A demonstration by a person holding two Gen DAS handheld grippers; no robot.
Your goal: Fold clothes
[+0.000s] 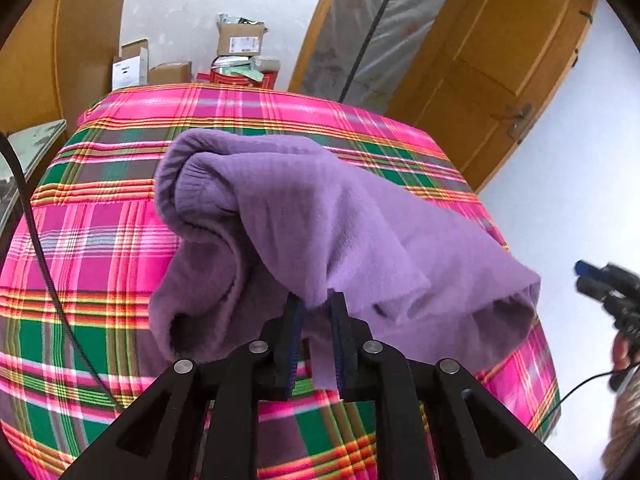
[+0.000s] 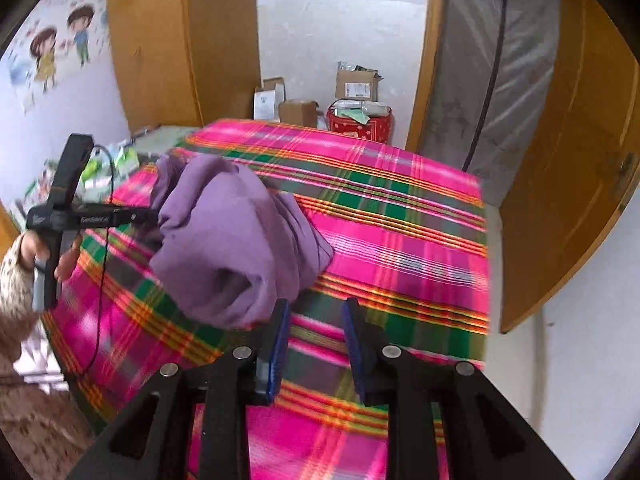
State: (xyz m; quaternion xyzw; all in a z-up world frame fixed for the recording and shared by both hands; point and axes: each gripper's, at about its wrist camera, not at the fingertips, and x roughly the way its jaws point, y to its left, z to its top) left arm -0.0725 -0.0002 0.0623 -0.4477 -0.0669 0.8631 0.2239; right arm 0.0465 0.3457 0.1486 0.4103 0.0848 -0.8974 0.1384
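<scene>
Your left gripper (image 1: 316, 312) pinches a fold of the purple fleece garment (image 1: 304, 232) | garment lies bunched on the plaid bedspread (image 1: 100, 248) | your right gripper (image 1: 608, 292) sits blurred at the right edge

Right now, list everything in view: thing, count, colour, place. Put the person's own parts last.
garment: one, purple, bunched on the bed, a fold between the left tool's fingers
bedcover: one, pink, green and orange plaid, over the bed
boxes: several, brown and white, by the far wall
tub: one, red, beside the boxes
mattress: one, plastic-wrapped, standing against the wall
door: one, orange-brown, on the right in the left wrist view
stickers: two cartoon children, on the wall
left tool: one, black with blue pads, cloth between its fingers
right tool: one, black with blue pads, open, nothing between its fingers
hand: one, in a knitted sleeve, holding the left tool
</scene>
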